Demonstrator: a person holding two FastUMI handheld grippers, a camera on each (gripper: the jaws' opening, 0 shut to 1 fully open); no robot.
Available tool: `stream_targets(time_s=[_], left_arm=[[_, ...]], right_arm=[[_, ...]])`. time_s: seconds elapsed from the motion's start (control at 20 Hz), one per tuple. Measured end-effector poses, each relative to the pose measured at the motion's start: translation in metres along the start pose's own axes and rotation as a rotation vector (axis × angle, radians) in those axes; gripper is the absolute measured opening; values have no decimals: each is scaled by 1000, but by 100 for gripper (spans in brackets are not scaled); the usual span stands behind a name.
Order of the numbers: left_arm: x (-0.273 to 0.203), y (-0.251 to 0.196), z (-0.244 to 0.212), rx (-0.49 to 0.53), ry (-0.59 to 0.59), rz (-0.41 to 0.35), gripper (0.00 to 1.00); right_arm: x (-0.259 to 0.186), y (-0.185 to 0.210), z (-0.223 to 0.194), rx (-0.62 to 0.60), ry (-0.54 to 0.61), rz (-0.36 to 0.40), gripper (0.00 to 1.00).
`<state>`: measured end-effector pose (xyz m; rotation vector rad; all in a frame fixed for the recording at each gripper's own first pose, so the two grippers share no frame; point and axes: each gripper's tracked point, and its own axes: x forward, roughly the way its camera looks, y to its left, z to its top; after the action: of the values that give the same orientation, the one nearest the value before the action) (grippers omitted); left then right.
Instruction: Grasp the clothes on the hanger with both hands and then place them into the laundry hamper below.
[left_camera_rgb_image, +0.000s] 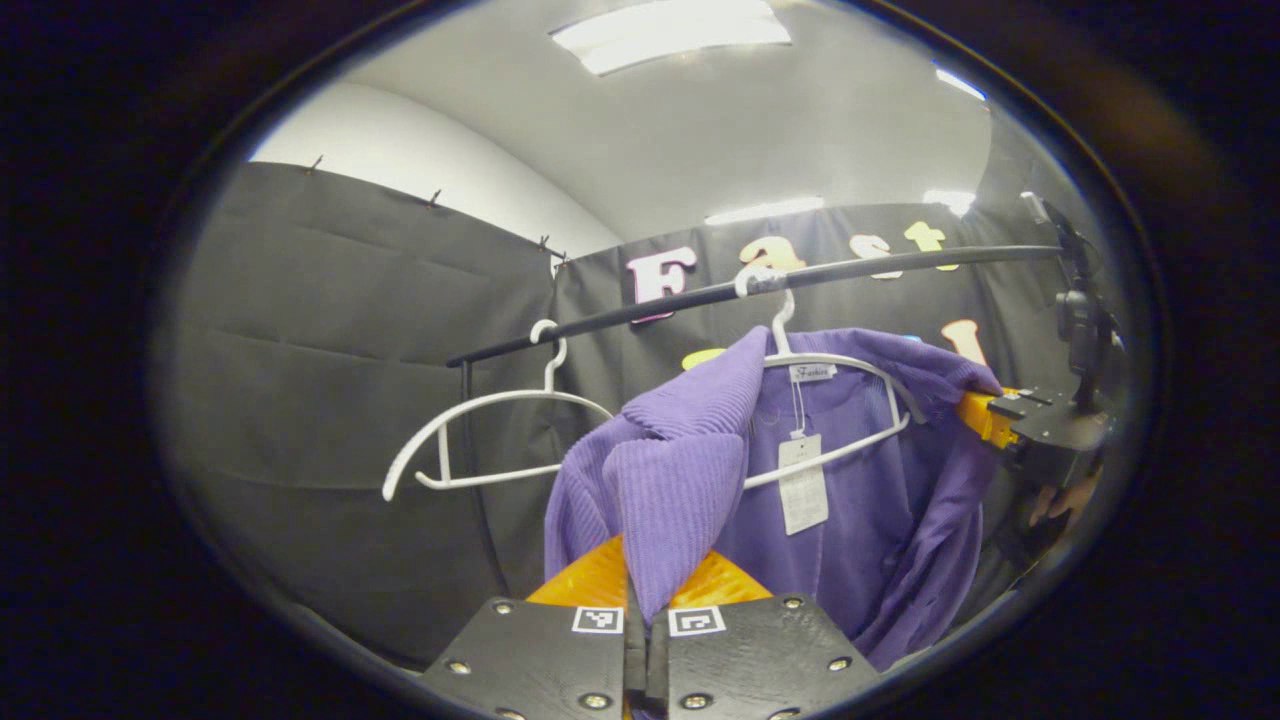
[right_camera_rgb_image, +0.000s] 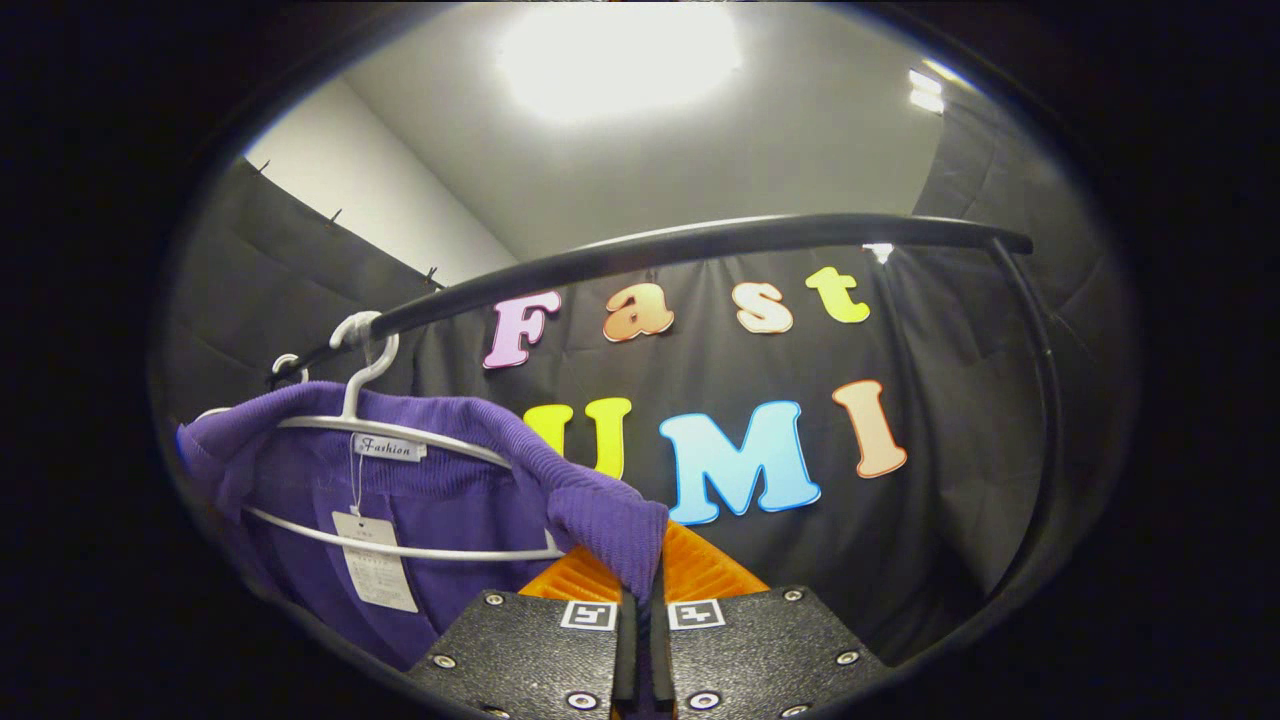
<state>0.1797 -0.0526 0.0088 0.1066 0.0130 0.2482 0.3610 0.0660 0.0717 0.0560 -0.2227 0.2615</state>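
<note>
A black rail (left_camera_rgb_image: 760, 285) is seen running across the booth, carried at one end by a thin black post (left_camera_rgb_image: 470, 420). Two white hangers are hooked over it: an empty hanger (left_camera_rgb_image: 480, 440) near the post, and the hanger (left_camera_rgb_image: 850, 395) that carries the purple garment (left_camera_rgb_image: 690, 470), with a paper tag (left_camera_rgb_image: 803, 485) dangling on a string from its neck. The garment is found hanging on that hanger, below the rail; its shoulders are draped over the hanger's arms, so the hanger stands in the way of the cloth coming free. In the left gripper view, the left gripper (left_camera_rgb_image: 645, 600) is closed narrowly on a ribbed fold of the garment's near shoulder, and the right gripper (left_camera_rgb_image: 985, 415) is seen farther off at the opposite shoulder, held by a hand (left_camera_rgb_image: 1060, 498); whether its fingers press the cloth there cannot be told from that view. In the right gripper view, the right gripper (right_camera_rgb_image: 640, 590) is shown closed narrowly, with a ribbed purple edge (right_camera_rgb_image: 610, 525) pinched between its fingers. The same view also shows the rail (right_camera_rgb_image: 700, 245) curving down at its far end, the hanger (right_camera_rgb_image: 400, 490) and the tag (right_camera_rgb_image: 375, 560).
</note>
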Motion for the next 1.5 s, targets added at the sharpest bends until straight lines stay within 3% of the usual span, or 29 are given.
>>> stream_targets(time_s=[0.35, 0.55, 0.65, 0.9, 1.0, 1.1, 1.2, 1.25, 1.45, 1.5], left_arm=[[4, 64, 45, 50, -54, 77, 2], [21, 94, 66, 87, -84, 108, 6], [37, 101, 67, 95, -82, 107, 1], [75, 119, 72, 106, -94, 98, 0], [84, 121, 80, 117, -109, 82, 6], [102, 127, 81, 103, -109, 60, 1], [117, 132, 71, 87, -97, 46, 0], [120, 132, 68, 91, -97, 39, 6], [127, 125, 39, 94, -66, 10, 1], [127, 125, 34, 98, -64, 9, 6]], right_arm=[[26, -25, 28, -83, -97, -39, 5], [43, -22, 23, -124, -109, -28, 5], [53, -23, 12, -145, -105, -24, 5], [72, -21, -16, -143, -63, -22, 5], [81, -17, -28, -133, -36, -14, 5], [89, -12, -42, -117, -1, -2, 5], [90, -8, -52, -112, 25, 11, 5], [90, -6, -57, -113, 39, 17, 5], [84, -5, -88, -62, 129, 24, 4], [83, -7, -93, -54, 139, 23, 4]])
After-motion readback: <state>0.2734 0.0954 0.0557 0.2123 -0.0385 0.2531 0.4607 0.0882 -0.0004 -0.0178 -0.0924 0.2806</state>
